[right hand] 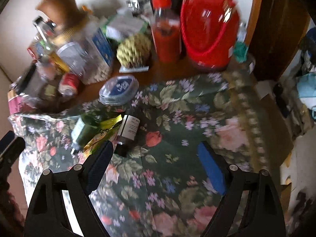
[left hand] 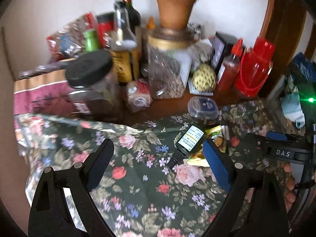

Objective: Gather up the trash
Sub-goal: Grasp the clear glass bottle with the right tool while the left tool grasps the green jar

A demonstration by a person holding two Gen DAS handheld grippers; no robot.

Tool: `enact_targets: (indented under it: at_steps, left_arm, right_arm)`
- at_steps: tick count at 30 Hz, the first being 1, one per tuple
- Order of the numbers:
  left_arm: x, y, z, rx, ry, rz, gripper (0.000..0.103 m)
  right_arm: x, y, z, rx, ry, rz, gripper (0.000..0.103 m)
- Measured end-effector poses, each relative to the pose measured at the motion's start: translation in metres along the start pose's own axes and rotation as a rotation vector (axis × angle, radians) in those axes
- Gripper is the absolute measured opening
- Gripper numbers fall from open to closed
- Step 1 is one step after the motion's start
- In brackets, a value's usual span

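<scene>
Reading "DAS", the right gripper (left hand: 280,154) nears a labelled dark bottle (left hand: 189,143); both grippers' fingers stand apart, empty.

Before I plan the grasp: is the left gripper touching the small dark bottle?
Apart. In the left wrist view the left gripper is open, and the small dark bottle lies on the tablecloth between its fingers, clear of both.

Both tongs are matte black plastic with blue pads inside each finger and round silver rivets at the joints; the right tongs (left hand: 276,148) carry raised "DAS" lettering.
</scene>
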State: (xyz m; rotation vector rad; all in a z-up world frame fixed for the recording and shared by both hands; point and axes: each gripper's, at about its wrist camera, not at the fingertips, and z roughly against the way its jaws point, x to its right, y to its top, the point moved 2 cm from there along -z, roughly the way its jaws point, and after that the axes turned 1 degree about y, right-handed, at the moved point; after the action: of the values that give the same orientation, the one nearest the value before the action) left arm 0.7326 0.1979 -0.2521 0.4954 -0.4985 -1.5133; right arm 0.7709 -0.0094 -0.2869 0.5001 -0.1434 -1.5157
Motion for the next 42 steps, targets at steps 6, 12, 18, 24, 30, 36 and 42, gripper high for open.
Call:
enact_targets:
  at_steps: [6,12,18,24,30,36,42]
  left_arm:
    - [0.007,0.004,-0.046,-0.095,-0.087,-0.050,0.091]
    - [0.019,0.001,-0.075,-0.182,-0.160,-0.069,0.084]
    - [0.028,0.002,-0.100,-0.226,-0.185,-0.098,0.079]
    - [0.036,0.001,-0.117,-0.252,-0.220,-0.120,0.074]
    - [0.051,-0.002,-0.130,-0.259,-0.206,-0.170,0.053]
    - [0.054,0.000,-0.117,-0.256,-0.215,-0.146,0.041]
    - [0.046,0.010,-0.067,-0.183,-0.194,-0.072,0.041]
  right_arm:
    - [-0.004,0.005,-0.037,-0.067,0.068,-0.039,0.061]
    - [-0.014,0.009,-0.049,-0.091,0.116,-0.004,0.048]
    - [-0.024,0.012,-0.056,-0.105,0.085,0.036,0.029]
    - [-0.026,0.009,-0.056,-0.082,0.058,0.056,0.026]
    - [-0.008,-0.014,-0.040,-0.085,0.044,0.023,0.026]
    - [0.012,-0.036,-0.007,-0.072,0.054,-0.006,0.026]
    - [0.022,-0.039,0.031,-0.028,0.079,-0.001,0.026]
